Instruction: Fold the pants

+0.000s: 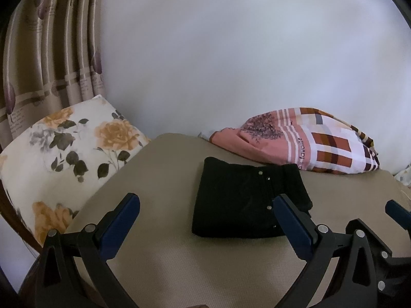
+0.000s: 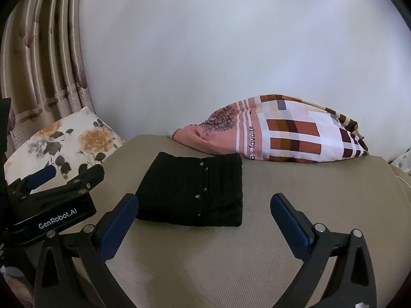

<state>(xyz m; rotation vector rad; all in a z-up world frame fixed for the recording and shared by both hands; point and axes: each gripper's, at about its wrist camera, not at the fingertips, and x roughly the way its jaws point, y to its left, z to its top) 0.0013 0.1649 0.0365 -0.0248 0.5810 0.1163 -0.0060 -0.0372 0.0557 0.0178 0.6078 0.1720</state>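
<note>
The black pants [image 1: 246, 200] lie folded into a compact rectangle with small metal studs on the beige mat [image 1: 179, 256]. They also show in the right wrist view [image 2: 192, 195]. My left gripper [image 1: 205, 213] is open and empty, held just short of the pants' near edge. My right gripper [image 2: 204, 214] is open and empty, near the pants' front right corner. The left gripper's body [image 2: 51, 205] shows at the left of the right wrist view. A finger of the right gripper [image 1: 398, 213] shows at the right edge of the left wrist view.
A floral pillow [image 1: 64, 154] lies at the back left under a beige curtain [image 1: 51, 64]. A pink and plaid pillow [image 1: 308, 141] lies against the white wall behind the pants. The mat [image 2: 282, 205] extends right of the pants.
</note>
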